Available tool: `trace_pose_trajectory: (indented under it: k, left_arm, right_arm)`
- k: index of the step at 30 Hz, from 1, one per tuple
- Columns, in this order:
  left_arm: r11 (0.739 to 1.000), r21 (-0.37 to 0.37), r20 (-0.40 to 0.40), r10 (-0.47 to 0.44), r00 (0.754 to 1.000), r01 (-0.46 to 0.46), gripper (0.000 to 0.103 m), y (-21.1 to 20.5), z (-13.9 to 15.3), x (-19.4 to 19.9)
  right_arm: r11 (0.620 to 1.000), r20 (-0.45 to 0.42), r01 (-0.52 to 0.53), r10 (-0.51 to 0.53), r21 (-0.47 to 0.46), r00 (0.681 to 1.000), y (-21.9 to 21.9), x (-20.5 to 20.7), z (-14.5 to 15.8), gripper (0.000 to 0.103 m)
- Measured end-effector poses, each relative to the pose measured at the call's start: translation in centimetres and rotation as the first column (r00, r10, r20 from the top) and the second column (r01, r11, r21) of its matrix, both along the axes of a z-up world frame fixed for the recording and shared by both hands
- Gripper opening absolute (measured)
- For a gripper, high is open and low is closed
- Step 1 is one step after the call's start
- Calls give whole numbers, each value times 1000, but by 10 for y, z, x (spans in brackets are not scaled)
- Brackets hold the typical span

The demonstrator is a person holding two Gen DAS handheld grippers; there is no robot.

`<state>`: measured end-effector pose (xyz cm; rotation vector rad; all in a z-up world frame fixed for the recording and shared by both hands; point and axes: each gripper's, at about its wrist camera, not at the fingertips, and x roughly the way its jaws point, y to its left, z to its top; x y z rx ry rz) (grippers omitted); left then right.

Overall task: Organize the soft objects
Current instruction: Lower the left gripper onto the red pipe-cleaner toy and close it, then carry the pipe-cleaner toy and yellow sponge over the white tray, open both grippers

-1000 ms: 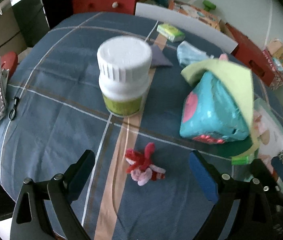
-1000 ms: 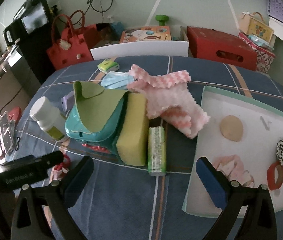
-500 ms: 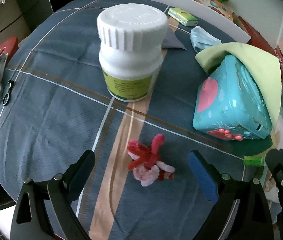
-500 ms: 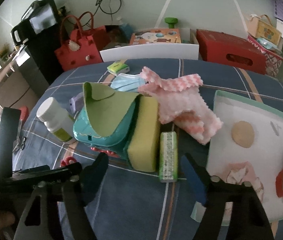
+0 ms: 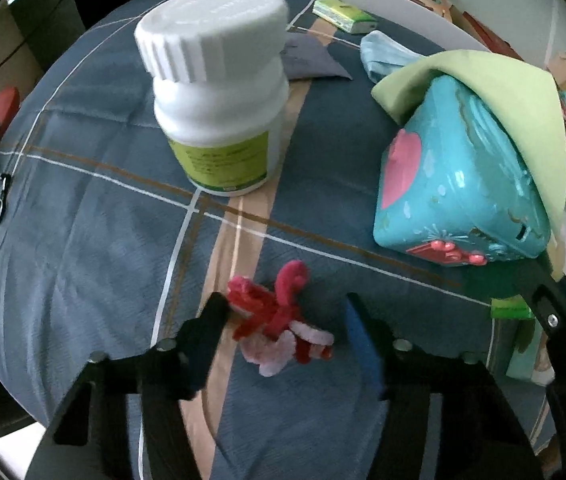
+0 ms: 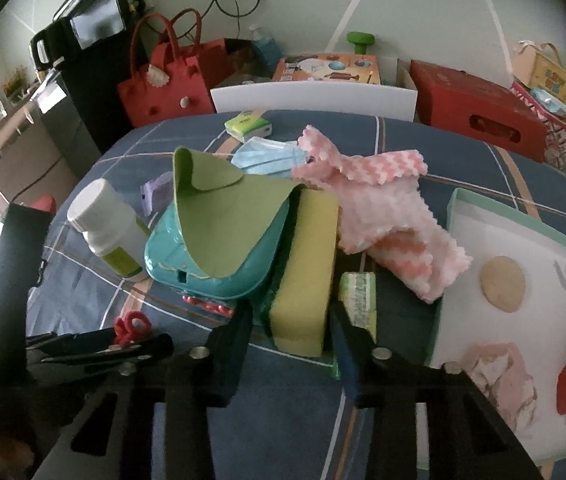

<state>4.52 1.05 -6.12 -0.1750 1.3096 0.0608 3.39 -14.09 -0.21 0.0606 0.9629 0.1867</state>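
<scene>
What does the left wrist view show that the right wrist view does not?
Only the left wrist view shows the pale pink part of the red and pink fuzzy pipe-cleaner bundle and the dark pouch. Only the right wrist view shows the yellow sponge block, the pink zigzag cloth and the white teal-rimmed tray. Both show the white plastic bottle, the teal toy case and the green felt sheet.

Both fisheye views are dim and cool-toned, bowed hard toward black corners. Daylight blows out white at eight o'clock. The white pill bottle (image 5: 219, 92) shows slight blur. Soft shadows lie under objects; the foreground stays dark.
</scene>
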Motion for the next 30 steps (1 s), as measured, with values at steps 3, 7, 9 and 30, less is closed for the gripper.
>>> trace_pose_trajectory:
  k: [3,7,9,30]
  left_arm:
    - [1000,1,1,-8,1000,8,57,-3,-2,4]
    - [1000,9,12,-12,1000,12,54,-8,-3,7]
    - [1000,19,18,-12,1000,12,46,-7,-3,8]
    - [998,-64,63,21,998,-17,28,23,8,9]
  right_arm:
    - [1000,-16,8,-9,-9,1000,0,4,-6,35]
    - [1000,-23,16,-16,-6,1000,-2,6,-8,34]
    - [1000,-20,20,-20,-5,1000,-2,7,-8,34]
    - [998,9,52,-53,45,999,-14,0,5,31]
